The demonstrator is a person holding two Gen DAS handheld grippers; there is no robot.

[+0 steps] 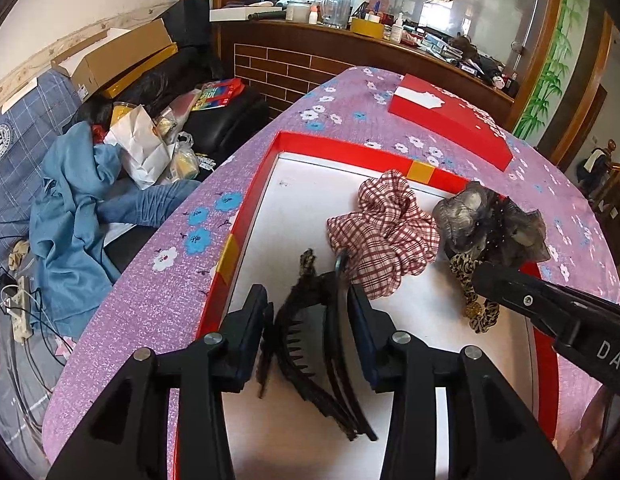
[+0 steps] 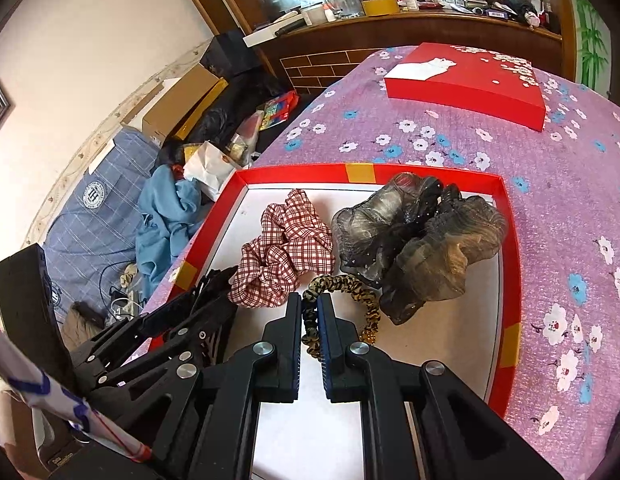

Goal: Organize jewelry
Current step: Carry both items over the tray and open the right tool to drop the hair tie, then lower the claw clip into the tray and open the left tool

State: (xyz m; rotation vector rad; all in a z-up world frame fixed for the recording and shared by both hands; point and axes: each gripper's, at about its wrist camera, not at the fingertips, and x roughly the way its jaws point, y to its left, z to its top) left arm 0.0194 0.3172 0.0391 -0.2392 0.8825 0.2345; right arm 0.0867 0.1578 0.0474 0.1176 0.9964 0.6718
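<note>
Surface: table under a purple cloth (image 2: 449, 136) printed with white and blue flowers.

On it, near: shallow red tray (image 2: 294, 170) with white floor, yellow tape at its rims. Far right: red lid (image 2: 465, 84), well apart from the tray.

In the tray:
- red-and-white checked scrunchie (image 2: 286, 248), far left of centre;
- grey-brown gauze scrunchie (image 2: 421, 240), just beside it on the right;
- leopard-print hair tie (image 2: 341, 284), near side of both, pinched in the right gripper (image 2: 309, 312), jaws narrow on its band;
- black toothed hair clip (image 1: 310, 344), near left, lying between the fingers of the left gripper (image 1: 310, 312); jaws part-open, whether the pads press on it cannot be told.

Room: left of the table, a blue checked cover (image 1: 26, 128) heaped with blue cloth (image 1: 74, 208), a white paper bag (image 1: 142, 148) and cardboard boxes (image 1: 122, 56). Far side: wooden counter (image 2: 409, 24) crowded with bottles and jars.
</note>
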